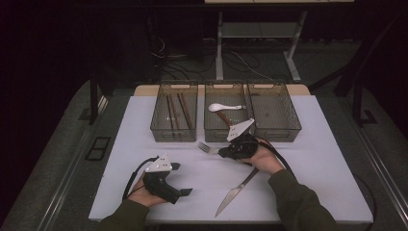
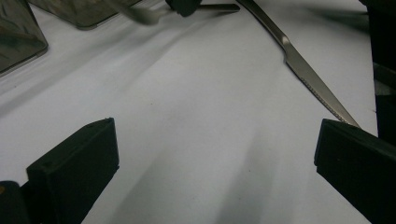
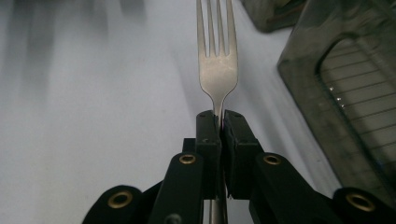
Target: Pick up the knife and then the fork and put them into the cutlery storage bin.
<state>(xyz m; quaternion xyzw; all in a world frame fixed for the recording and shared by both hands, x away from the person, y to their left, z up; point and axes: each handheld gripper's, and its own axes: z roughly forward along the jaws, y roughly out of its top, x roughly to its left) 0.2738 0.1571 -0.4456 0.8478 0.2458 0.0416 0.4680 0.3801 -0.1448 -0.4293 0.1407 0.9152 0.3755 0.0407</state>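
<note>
Fingers [image 3: 208,140] of your right gripper [image 3: 218,122] are clenched on the neck of the fork [image 3: 217,60], a stiff, slippery thing held near the desk's [image 1: 308,159] middle, while your left gripper [image 1: 184,179] hangs released.

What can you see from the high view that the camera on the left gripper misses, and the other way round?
High view: three clear plastic bins, a white ceramic spoon in the middle bin, brown chopsticks in the left bin, and both hands. Left gripper view: the left gripper up close, jaws wide apart over bare table, and the serrated edge of the silver table knife. Both: that knife, the white table and the right gripper clamping a silver fork.
</note>
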